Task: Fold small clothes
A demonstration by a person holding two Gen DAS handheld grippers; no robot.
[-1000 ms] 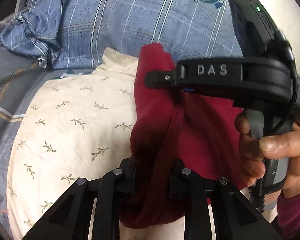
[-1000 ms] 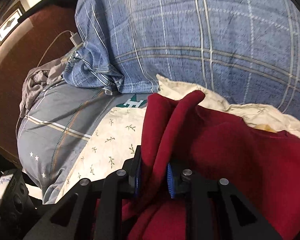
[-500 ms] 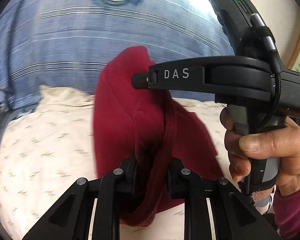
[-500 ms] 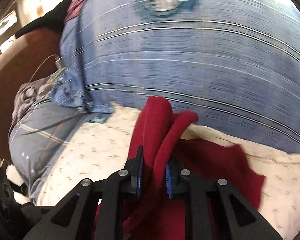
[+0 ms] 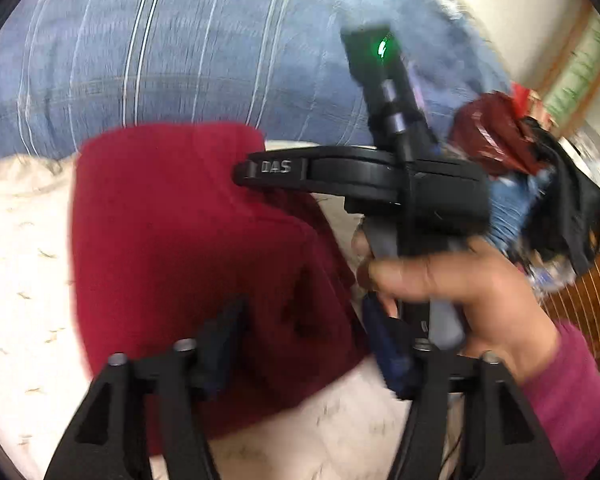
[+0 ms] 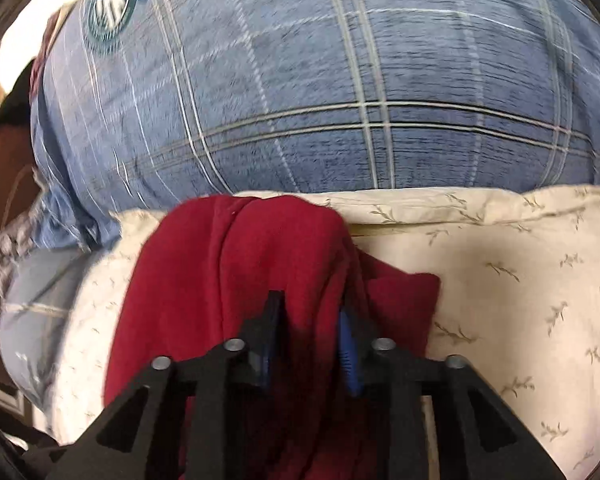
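A dark red garment (image 5: 188, 248) lies folded on a cream leaf-print cloth (image 5: 24, 264). In the left wrist view my left gripper (image 5: 304, 340) is open, its fingers spread to either side of the garment's near edge. My right gripper (image 5: 244, 170) reaches in from the right at the garment's far edge, held by a hand (image 5: 460, 292). In the right wrist view the right gripper (image 6: 310, 344) is shut on a bunched fold of the red garment (image 6: 228, 280).
A big blue plaid quilt (image 6: 320, 80) rises behind the cream cloth (image 6: 520, 280). A heap of dark and red clothes (image 5: 520, 168) sits at the right in the left wrist view, over a wooden surface (image 5: 580, 304).
My left gripper has opened and let go of the red garment. The garment has come down from hanging to lying on the cream cloth. The right gripper still holds its fold.
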